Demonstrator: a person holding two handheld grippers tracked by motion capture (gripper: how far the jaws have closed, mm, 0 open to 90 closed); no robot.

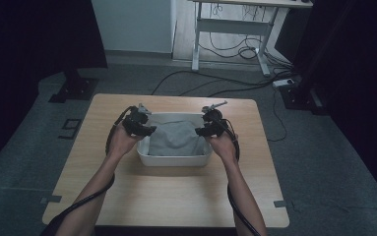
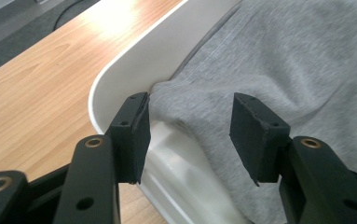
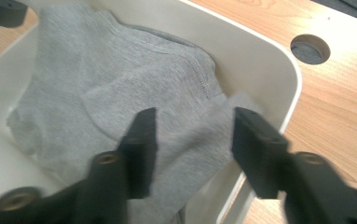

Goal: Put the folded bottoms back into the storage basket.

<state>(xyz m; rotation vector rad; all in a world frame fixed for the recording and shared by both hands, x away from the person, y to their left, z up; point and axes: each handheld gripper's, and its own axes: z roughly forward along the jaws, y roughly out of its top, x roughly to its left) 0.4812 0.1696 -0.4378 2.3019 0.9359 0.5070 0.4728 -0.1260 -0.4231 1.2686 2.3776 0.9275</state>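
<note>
While my left gripper (image 2: 188, 128) hangs over the tub's (image 1: 173, 159) left rim, its fingers (image 2: 132, 135) spread with nothing between them, the grey sweatshirt (image 1: 176, 137) lies crumpled inside the tub at the middle of the worktop (image 1: 176, 196). Over the tub's right rim my right gripper (image 3: 192, 147) hovers above the cloth, fingers (image 3: 255, 149) spread wide too.
</note>
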